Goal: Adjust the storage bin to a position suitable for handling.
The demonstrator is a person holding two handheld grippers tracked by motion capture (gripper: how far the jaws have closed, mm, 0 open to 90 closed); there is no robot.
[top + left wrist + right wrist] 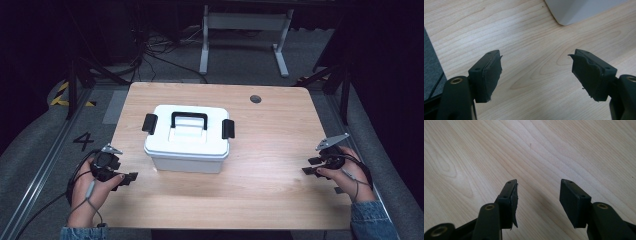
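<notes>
- While both hands are resting low at the table's [280,150] near corners, the white storage box [187,145] is sitting left of centre, its long side running parallel to the table's near edge.
- The left gripper [126,178] is lying just off the box's near-left corner, jaws spread wide and holding nothing; that corner is showing ahead in its own view [574,12].
- The right gripper [311,165] is waiting well apart by the right edge, jaws likewise parted and empty.
- Judging by this, the left hand is sitting nearer.
</notes>
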